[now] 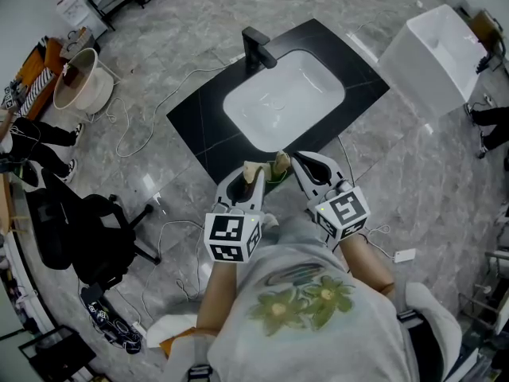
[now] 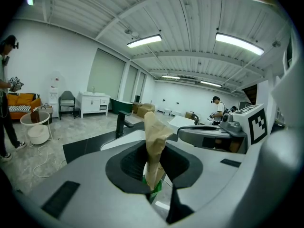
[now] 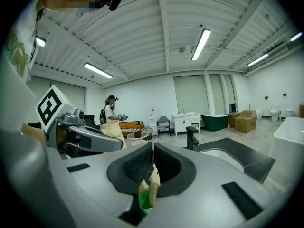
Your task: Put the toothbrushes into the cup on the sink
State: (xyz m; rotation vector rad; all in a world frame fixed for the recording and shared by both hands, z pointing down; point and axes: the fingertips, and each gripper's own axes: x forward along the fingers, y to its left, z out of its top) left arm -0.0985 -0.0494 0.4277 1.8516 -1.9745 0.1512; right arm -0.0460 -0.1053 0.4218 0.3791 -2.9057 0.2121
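My left tool is grasping a toothbrush wrapped in brown paper, and it sticks up tall between the jaws. My right tool is clenched tight, and I think it pinches the thin paper top of the other toothbrush. Both toothbrushes are right over the green cup. The cup is at the near edge of the black bench, in front of the white sink. I cannot tell if the bottom ends are inside the cup or only close above it. That is the first thing that could go wrong. If I let go when an end is beside the rim, the toothbrush will drop on the bench or down to the floor. The cup looks small and light, and it is very near the edge. If I push down crooked or bump it with a jaw, it could tip over and fall off. My two tools are also very close to each other, so they could knock together and shake a toothbrush loose. The paper is smooth and soft. It could slide in my left tool, or it could tear where my right tool holds just a little bit of it. The toothbrushes are long, too. If they both lean to one side in the cup, they might pull it over. I think I should go slow, one tool at a time.
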